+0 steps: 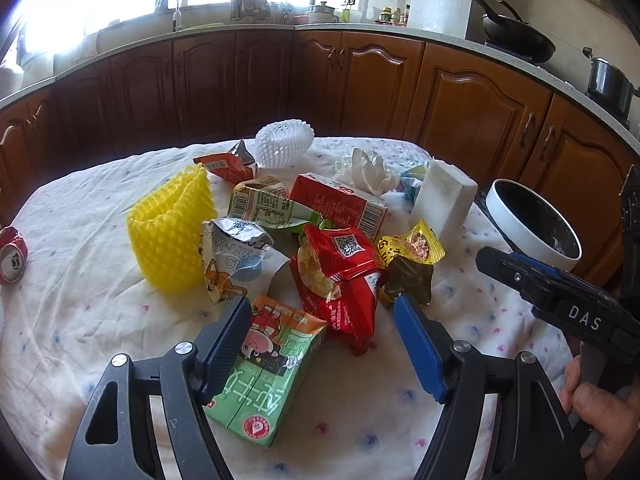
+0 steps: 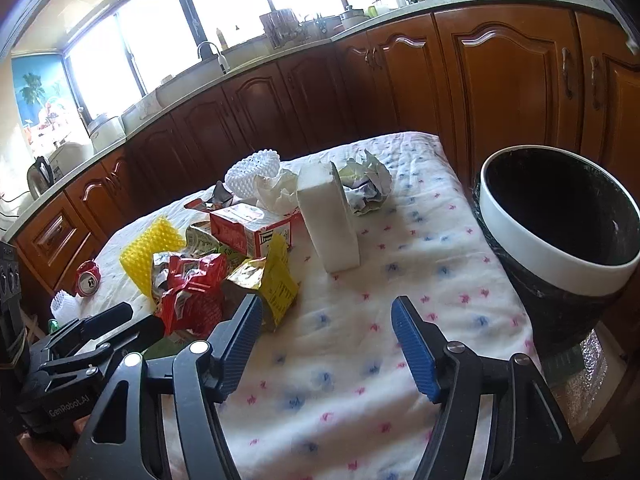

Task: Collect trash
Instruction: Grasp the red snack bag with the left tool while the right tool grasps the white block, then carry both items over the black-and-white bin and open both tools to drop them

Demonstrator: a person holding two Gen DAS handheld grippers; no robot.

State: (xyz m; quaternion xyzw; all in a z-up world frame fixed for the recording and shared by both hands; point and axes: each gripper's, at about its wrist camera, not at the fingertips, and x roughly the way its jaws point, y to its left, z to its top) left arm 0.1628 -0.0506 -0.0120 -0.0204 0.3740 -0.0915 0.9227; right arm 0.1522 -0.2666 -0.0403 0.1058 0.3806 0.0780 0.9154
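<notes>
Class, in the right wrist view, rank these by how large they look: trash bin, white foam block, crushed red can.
1. trash bin, though nearness to the camera inflates it
2. white foam block
3. crushed red can

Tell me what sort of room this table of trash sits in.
A home kitchen, most likely: wooden cabinets run under a countertop, a sink faucet stands by the window, and a wok and pot sit on the stove.

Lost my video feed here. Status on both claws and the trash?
Left claw open, straddling green carton, not gripping. Right claw open over bare cloth. Trash still piled on table. Bin at table's right edge, path unblocked.
</notes>
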